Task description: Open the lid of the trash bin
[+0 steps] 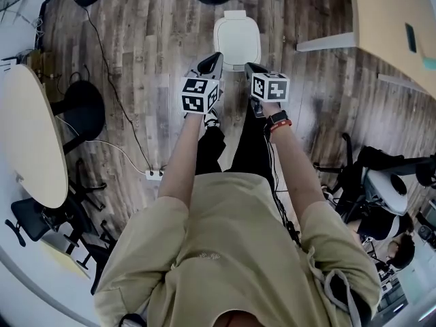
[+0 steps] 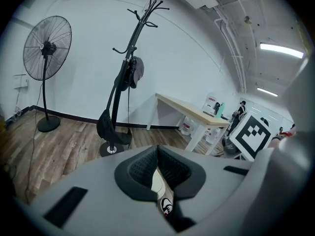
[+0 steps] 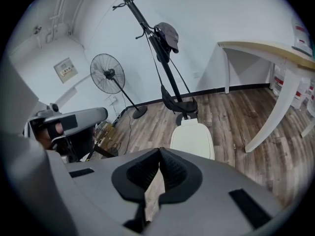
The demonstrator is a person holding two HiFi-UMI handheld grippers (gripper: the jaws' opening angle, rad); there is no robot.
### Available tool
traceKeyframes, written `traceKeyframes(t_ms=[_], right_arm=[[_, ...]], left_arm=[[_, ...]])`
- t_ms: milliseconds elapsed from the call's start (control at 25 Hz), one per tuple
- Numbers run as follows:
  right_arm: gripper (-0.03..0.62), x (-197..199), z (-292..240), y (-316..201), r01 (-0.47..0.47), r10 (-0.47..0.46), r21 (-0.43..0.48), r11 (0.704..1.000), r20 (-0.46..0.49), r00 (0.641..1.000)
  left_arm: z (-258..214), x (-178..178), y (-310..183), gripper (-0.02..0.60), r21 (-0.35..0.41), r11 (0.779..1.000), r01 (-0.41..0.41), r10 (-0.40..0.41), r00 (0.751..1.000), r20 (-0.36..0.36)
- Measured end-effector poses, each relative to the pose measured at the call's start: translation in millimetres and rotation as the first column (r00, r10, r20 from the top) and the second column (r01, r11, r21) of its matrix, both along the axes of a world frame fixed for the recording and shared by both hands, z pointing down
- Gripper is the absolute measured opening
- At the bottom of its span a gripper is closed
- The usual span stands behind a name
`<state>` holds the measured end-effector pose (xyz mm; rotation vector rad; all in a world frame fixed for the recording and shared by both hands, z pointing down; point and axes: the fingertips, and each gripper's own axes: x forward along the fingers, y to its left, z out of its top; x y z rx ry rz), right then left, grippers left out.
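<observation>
**Left tool** (image 1: 213, 63): clenched, pads meeting at the tips, nothing gripped. Held above the floor (image 1: 150, 60), just short of the trash bin.

**Right tool** (image 1: 251, 70): likewise clenched and empty. Just beside the left tool and level with it.

**Trash bin** (image 1: 237, 38): white, standing on the wooden floor directly ahead of both tools and apart from them. Lid (image 3: 193, 139) down, flat, rounded at the corners.

**Handling (judged):** probably light moulded plastic, stiff and smooth, likely slippery against shut pads. Hinge presumably at the far edge. Best taken at the near front lip, either hooked from beneath with a tip or pinched once the jaws part. Likely to drop back if let go early, and an empty body could slide or tip.

**Surroundings:** coat stand (image 3: 170, 68) behind the bin, pedestal fan (image 3: 107, 73) further off, table (image 3: 266, 50) to the right.

**Obscured:** bin body hidden beneath the lid from above. No hinge, pedal or catch made out. In the left gripper view, only a pale sliver and a shoe (image 2: 166, 205) visible through the gap below the tips.
</observation>
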<state>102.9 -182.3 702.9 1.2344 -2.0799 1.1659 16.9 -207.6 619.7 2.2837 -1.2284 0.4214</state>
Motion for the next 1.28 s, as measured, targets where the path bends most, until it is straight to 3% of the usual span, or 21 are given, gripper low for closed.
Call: traceKeyframes(t_ms=[640, 1080, 1280], right_arm=[[0.017, 6, 124, -14, 0.053, -0.062, -0.176, 0.983, -0.046, 0.997], [0.017, 2, 199, -7, 0.121, -0.142, -0.242, 0.963, -0.072, 0.987], [0.016, -1, 228, -3, 0.103, -0.121, -0.271, 0.957, -0.050, 0.991]], left_arm=[[85, 6, -21, 0.025, -0.042, 0.999, -0.013, 0.014, 1.000, 0.019], [142, 0, -36, 0.025, -0.066, 0.998, 0.003, -0.001, 1.000, 0.024], [162, -2, -38, 0.023, -0.076, 0.997, -0.005, 0.007, 1.000, 0.024]])
